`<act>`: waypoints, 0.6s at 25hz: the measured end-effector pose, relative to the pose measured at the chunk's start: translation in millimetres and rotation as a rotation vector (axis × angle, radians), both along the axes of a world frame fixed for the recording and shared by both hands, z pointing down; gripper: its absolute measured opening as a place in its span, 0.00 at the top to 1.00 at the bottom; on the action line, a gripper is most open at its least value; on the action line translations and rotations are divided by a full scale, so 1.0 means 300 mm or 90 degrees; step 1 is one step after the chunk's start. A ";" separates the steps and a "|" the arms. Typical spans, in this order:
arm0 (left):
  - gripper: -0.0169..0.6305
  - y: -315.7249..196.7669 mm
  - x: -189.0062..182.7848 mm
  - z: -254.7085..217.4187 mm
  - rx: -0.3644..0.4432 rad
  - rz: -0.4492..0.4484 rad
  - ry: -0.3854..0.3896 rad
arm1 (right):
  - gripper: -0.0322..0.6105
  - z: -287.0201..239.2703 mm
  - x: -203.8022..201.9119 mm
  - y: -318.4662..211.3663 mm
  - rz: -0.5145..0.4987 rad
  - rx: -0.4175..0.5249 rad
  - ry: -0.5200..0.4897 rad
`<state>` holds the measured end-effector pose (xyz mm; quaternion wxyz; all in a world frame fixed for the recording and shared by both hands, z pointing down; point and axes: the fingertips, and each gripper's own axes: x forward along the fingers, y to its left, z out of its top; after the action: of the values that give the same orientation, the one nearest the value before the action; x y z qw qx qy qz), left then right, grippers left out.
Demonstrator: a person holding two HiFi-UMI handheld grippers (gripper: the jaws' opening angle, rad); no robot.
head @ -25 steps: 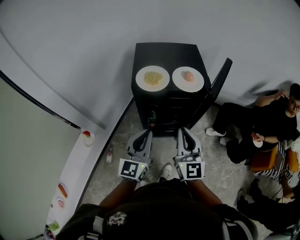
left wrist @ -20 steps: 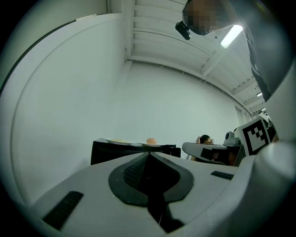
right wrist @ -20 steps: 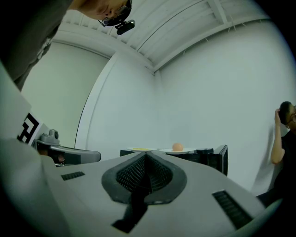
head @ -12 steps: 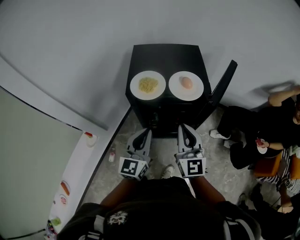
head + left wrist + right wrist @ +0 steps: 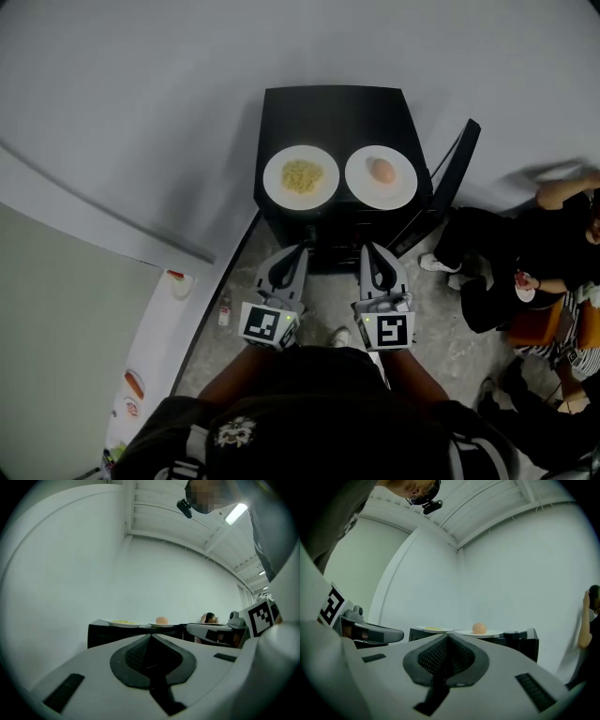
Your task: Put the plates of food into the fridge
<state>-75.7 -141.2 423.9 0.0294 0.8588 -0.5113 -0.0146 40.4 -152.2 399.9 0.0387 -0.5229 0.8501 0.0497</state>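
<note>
Two white plates rest on top of a small black fridge [image 5: 337, 108]. The left plate [image 5: 301, 176] carries yellow noodles. The right plate [image 5: 381, 178] carries a pale orange round food item. The fridge door [image 5: 450, 183] hangs ajar at the right. My left gripper [image 5: 292, 254] and my right gripper [image 5: 371, 253] are both shut and empty, held side by side just in front of the fridge, short of the plates. From the left gripper view both plates [image 5: 140, 622] sit ahead at the fridge's top edge; the right gripper view shows the plate with the round food [image 5: 478, 631].
A person in black [image 5: 525, 253] sits on the floor to the right of the fridge, near an orange seat [image 5: 530, 323]. A white counter [image 5: 155, 347] with small items runs along the left. A small bottle [image 5: 224, 310] stands on the floor by it.
The view has shifted slightly toward the fridge; both grippers have edged forward a little and stay shut. The person at the right has moved an arm.
</note>
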 end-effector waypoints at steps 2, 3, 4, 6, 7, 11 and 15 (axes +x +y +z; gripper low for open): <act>0.94 -0.025 -0.009 -0.006 0.006 0.013 -0.002 | 0.91 -0.006 -0.014 -0.014 0.013 -0.005 -0.009; 0.94 -0.034 -0.013 -0.010 0.010 0.020 -0.004 | 0.91 -0.005 -0.019 -0.019 0.020 -0.010 -0.013; 0.94 -0.040 -0.018 -0.014 0.012 0.027 -0.005 | 0.91 0.001 -0.021 -0.023 0.026 -0.015 -0.015; 0.94 -0.051 -0.024 -0.016 0.011 0.037 -0.004 | 0.91 0.002 -0.020 -0.032 0.039 -0.023 -0.022; 0.94 -0.055 -0.024 -0.014 0.008 0.042 -0.002 | 0.91 -0.006 -0.019 -0.036 0.045 -0.023 -0.028; 0.94 -0.063 -0.020 0.002 0.002 0.059 0.003 | 0.91 -0.016 -0.008 -0.048 0.068 -0.019 -0.030; 0.94 -0.066 -0.016 0.008 0.007 0.072 0.006 | 0.91 -0.012 -0.007 -0.054 0.087 -0.028 -0.019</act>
<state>-80.6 -160.9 426.4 0.0280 0.8862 -0.4619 -0.0196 38.4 -168.3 396.3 0.0362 -0.5814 0.8124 0.0256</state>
